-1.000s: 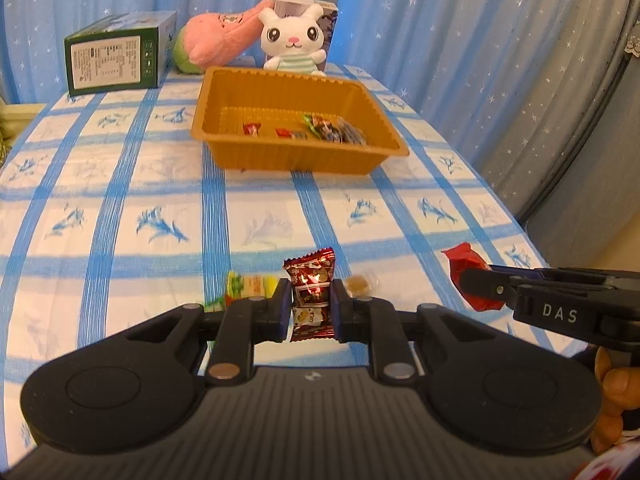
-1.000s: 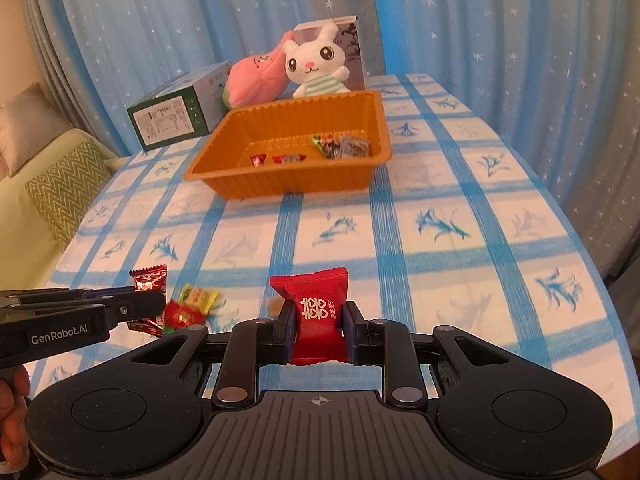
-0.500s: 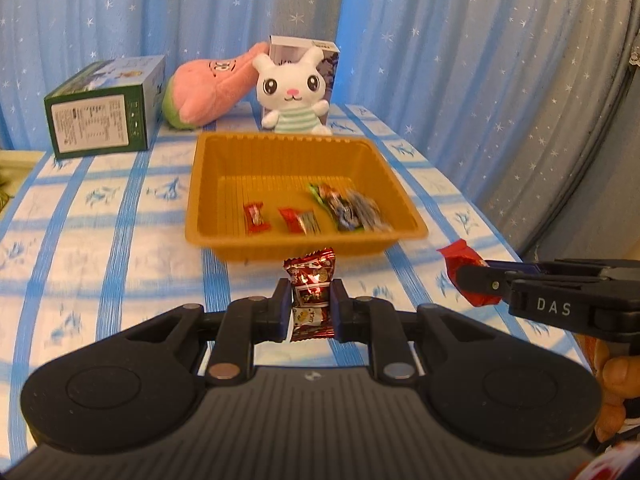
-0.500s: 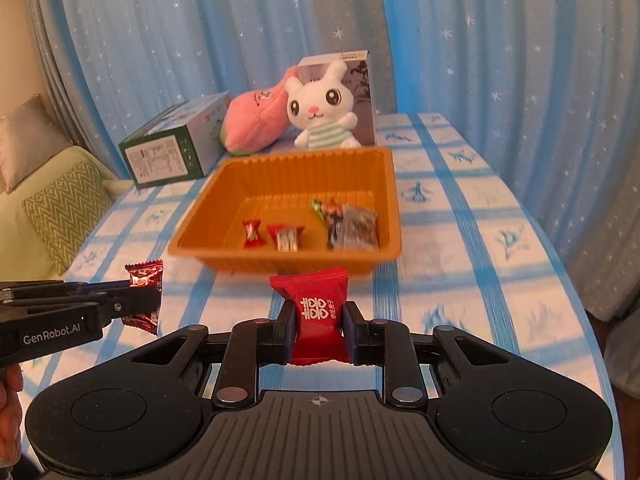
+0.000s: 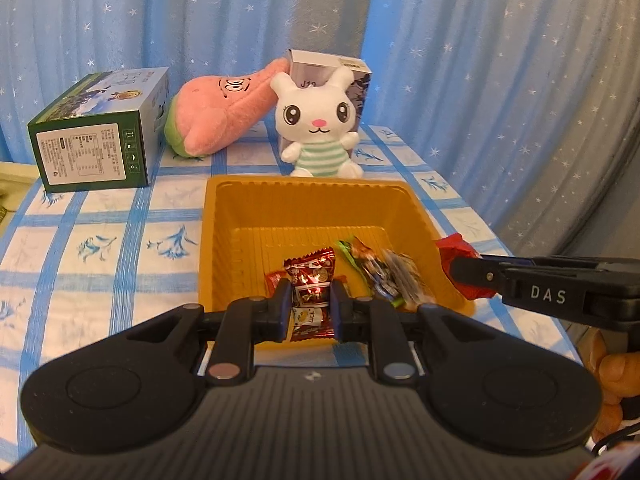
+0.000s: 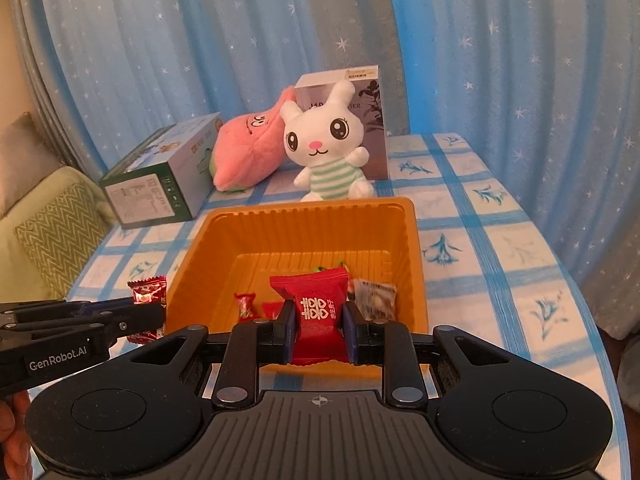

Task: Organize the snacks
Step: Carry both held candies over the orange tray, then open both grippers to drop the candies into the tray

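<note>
A dark red foil candy is clamped between the closed fingers of the left tool, held over the near edge of an orange plastic tray on the blue-checked counter. A bright red sachet with white characters is pinched by the right tool above the same tray. Several wrapped sweets are seen lying inside the tray. A white plush rabbit is seated just behind it.

Right gripper clamps red snack packet above orange tray.
</note>
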A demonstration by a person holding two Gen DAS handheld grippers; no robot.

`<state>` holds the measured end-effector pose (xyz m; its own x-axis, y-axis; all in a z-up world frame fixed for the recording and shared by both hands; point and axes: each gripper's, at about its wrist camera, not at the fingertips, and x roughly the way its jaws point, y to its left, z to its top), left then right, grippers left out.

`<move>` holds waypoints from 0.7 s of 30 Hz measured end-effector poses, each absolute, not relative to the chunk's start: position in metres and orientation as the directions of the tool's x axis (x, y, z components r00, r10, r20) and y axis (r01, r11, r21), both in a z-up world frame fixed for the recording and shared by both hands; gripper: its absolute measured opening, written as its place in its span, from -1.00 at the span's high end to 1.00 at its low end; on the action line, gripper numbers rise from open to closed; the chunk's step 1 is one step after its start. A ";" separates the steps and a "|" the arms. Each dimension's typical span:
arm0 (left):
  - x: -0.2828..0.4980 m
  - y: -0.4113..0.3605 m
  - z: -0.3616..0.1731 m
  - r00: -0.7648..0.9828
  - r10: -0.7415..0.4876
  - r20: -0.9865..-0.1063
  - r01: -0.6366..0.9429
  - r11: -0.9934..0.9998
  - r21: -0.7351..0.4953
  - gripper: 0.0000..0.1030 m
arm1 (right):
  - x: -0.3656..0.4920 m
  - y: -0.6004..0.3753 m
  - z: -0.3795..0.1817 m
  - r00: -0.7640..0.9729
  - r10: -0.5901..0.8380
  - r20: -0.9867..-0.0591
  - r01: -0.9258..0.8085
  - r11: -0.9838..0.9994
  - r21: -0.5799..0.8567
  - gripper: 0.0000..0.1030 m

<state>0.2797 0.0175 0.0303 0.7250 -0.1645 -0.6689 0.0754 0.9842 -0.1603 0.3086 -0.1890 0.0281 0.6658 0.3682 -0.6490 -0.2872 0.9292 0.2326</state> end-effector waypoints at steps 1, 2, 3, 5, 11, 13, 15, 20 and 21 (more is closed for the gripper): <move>0.284 0.018 0.029 0.724 -0.162 -0.671 0.075 0.985 -0.157 0.66 | 0.313 -0.188 0.026 0.662 0.367 -0.653 -0.286 0.930 0.233 0.52; 0.288 0.018 0.028 0.722 -0.160 -0.673 0.075 0.985 -0.154 0.66 | 0.318 -0.186 0.024 0.658 0.367 -0.658 -0.284 0.930 0.235 0.52; 0.291 0.018 0.026 0.720 -0.159 -0.675 0.076 0.986 -0.152 0.66 | 0.322 -0.185 0.022 0.653 0.368 -0.662 -0.282 0.929 0.237 0.52; 0.297 0.018 0.023 0.716 -0.158 -0.680 0.076 0.986 -0.148 0.66 | 0.329 -0.184 0.017 0.646 0.365 -0.671 -0.278 0.930 0.239 0.52; 0.311 0.021 0.013 0.707 -0.148 -0.691 0.064 0.987 -0.147 0.66 | 0.341 -0.181 0.009 0.635 0.360 -0.683 -0.269 0.932 0.241 0.52; 0.316 0.024 0.010 0.709 -0.141 -0.691 0.048 0.987 -0.152 0.65 | 0.343 -0.180 0.007 0.633 0.359 -0.686 -0.267 0.933 0.242 0.52; 0.320 0.027 0.006 0.709 -0.143 -0.691 0.033 0.985 -0.171 0.55 | 0.345 -0.181 0.006 0.632 0.360 -0.687 -0.264 0.933 0.247 0.52; 0.318 0.035 0.000 0.709 -0.123 -0.694 0.018 0.988 -0.156 0.42 | 0.347 -0.183 0.003 0.629 0.364 -0.687 -0.260 0.931 0.256 0.52; 0.316 0.036 -0.001 0.708 -0.122 -0.695 0.016 0.987 -0.157 0.42 | 0.347 -0.183 0.003 0.628 0.365 -0.688 -0.258 0.931 0.258 0.52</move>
